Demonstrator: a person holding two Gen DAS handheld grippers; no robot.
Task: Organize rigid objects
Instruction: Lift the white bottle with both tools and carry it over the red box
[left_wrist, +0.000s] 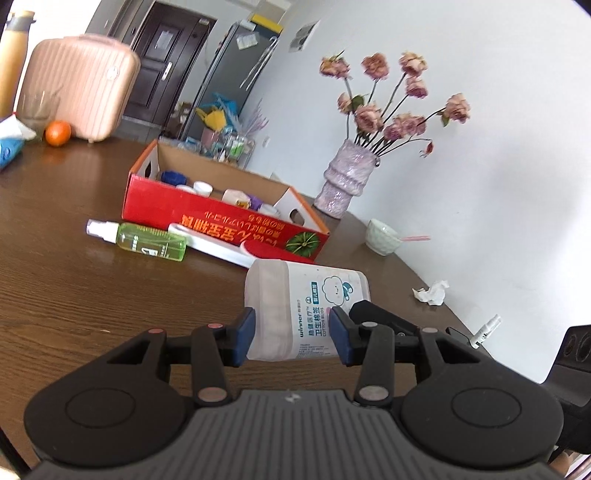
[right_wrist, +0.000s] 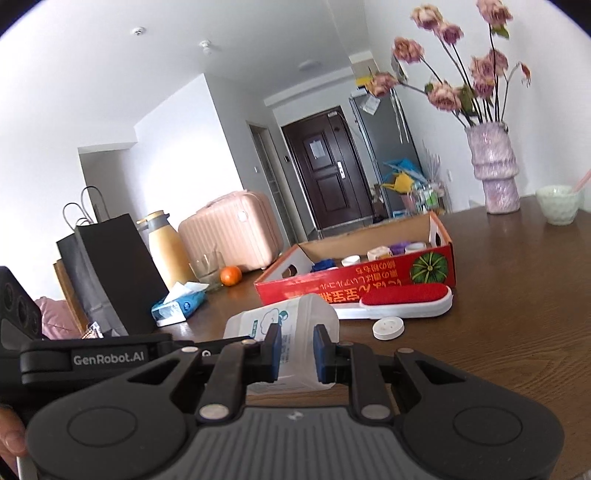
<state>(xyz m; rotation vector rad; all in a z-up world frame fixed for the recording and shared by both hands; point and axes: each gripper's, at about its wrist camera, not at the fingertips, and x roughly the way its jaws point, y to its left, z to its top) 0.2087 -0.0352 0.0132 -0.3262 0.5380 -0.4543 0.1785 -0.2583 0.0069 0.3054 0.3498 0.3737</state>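
Pink vase (left_wrist: 345, 177) w/ dried roses, orange (right_wrist: 231, 276), tissue pack (right_wrist: 179, 303), pink suitcase (left_wrist: 83, 85).

A box (left_wrist: 221, 218) sits mid-table (left_wrist: 74, 295), jars (left_wrist: 202, 187) inside; a spray bottle (left_wrist: 147, 242) and brush (right_wrist: 406, 301) lie along its near side, a vase (left_wrist: 345, 181) at the wall edge.

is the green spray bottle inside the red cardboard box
No, the green spray bottle lies on its side on the wooden table, outside and in front of the red cardboard box.
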